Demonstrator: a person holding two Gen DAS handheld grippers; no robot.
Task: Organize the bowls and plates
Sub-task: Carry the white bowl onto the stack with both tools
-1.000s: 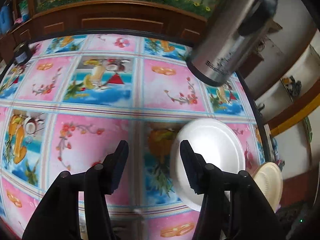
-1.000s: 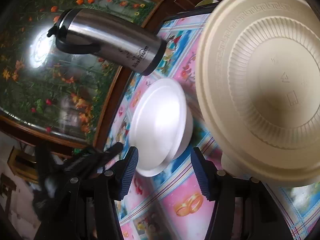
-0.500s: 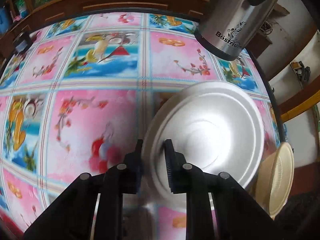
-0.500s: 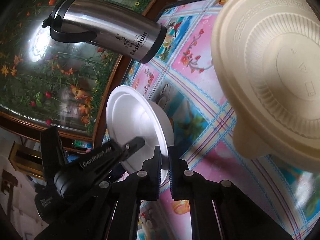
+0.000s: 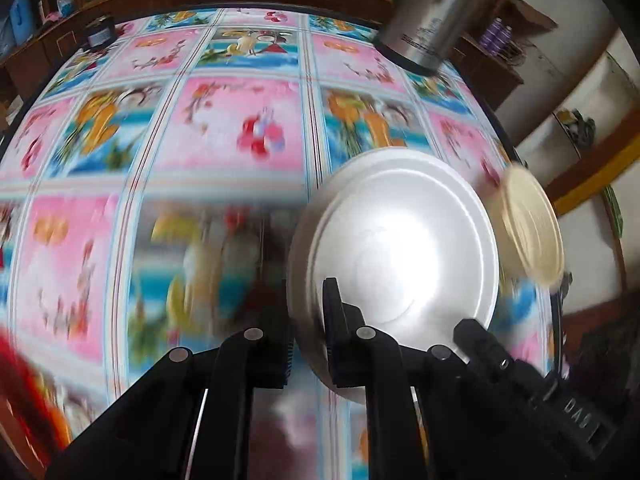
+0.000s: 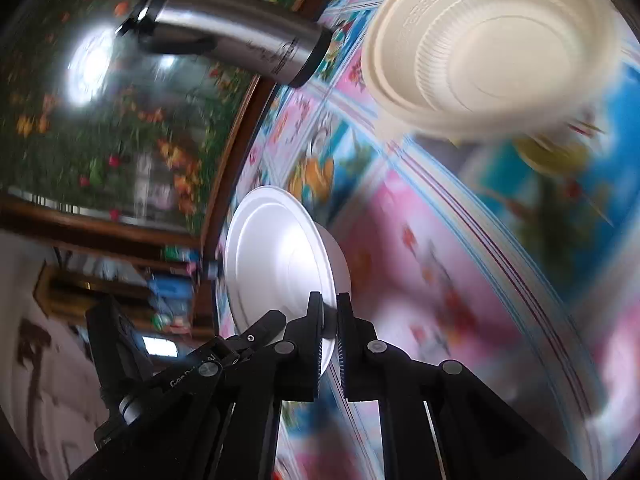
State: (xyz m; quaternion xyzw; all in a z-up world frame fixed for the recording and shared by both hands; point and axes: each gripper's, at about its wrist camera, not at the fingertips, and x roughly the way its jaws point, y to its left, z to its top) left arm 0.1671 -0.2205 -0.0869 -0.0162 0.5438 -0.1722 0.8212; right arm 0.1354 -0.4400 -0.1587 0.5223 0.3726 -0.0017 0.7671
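Note:
A white foam bowl (image 5: 400, 256) is held by both grippers above the colourful tablecloth. My left gripper (image 5: 310, 320) is shut on its near rim. My right gripper (image 6: 329, 320) is shut on the rim of the same white bowl (image 6: 280, 264), and it shows at the lower right of the left wrist view. A cream plastic bowl (image 5: 528, 224) sits on the table just right of the white bowl, near the table's right edge; it fills the upper right of the right wrist view (image 6: 492, 44). Both views are motion-blurred.
A steel thermos jug (image 5: 436, 20) stands at the far right of the table, also in the right wrist view (image 6: 240, 40). A small dark round object (image 5: 100, 32) sits at the far left corner. Wooden cabinets line the far side.
Both grippers, shut on the white bowl, have lifted and moved it. The view has swung, and the cream bowl now appears closer to the white bowl.

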